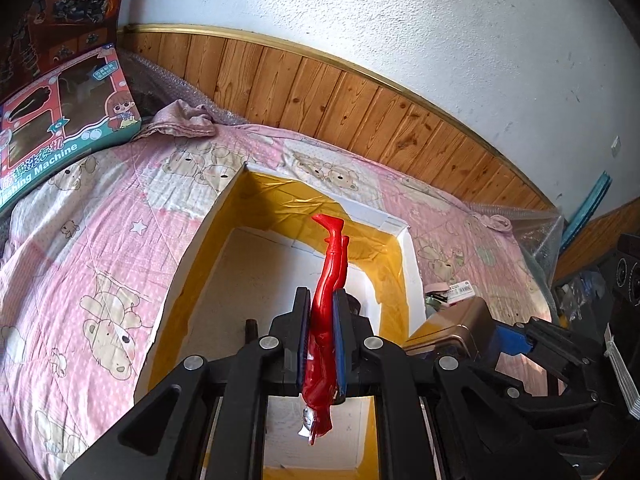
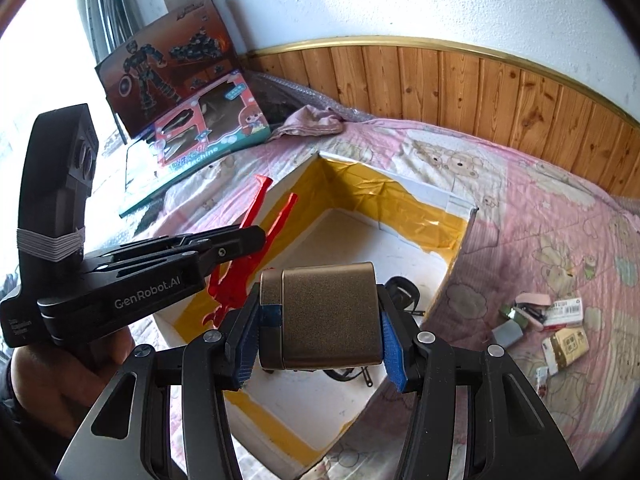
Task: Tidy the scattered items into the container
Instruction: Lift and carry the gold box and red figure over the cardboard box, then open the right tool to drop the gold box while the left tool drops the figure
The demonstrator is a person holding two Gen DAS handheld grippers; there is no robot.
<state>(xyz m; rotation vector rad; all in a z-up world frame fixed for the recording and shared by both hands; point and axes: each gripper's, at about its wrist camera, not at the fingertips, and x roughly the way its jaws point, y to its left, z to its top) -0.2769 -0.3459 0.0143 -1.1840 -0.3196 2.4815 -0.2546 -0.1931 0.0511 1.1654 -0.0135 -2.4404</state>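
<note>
A white box [image 1: 192, 248] with yellow tape along its inner walls lies open on the bed. My left gripper [image 1: 322, 300] is shut on a red toy figure [image 1: 334, 264], which hangs above the box with its legs pointing away. In the right wrist view the same figure [image 2: 256, 208] sticks out of the left gripper [image 2: 256, 240]. My right gripper [image 2: 320, 346] is shut on a bronze rectangular case [image 2: 328, 312], held over the box [image 2: 452, 276]. A black cable-like item [image 2: 404, 292] lies on the box floor, partly hidden by the case.
Several small packets and bits [image 2: 552, 320] lie scattered on the pink bear quilt [image 2: 540, 220] right of the box. Two toy boxes [image 2: 192, 120] lean at the back left beside a crumpled pink cloth [image 2: 312, 122]. Wood panelling [image 1: 340, 100] runs behind the bed.
</note>
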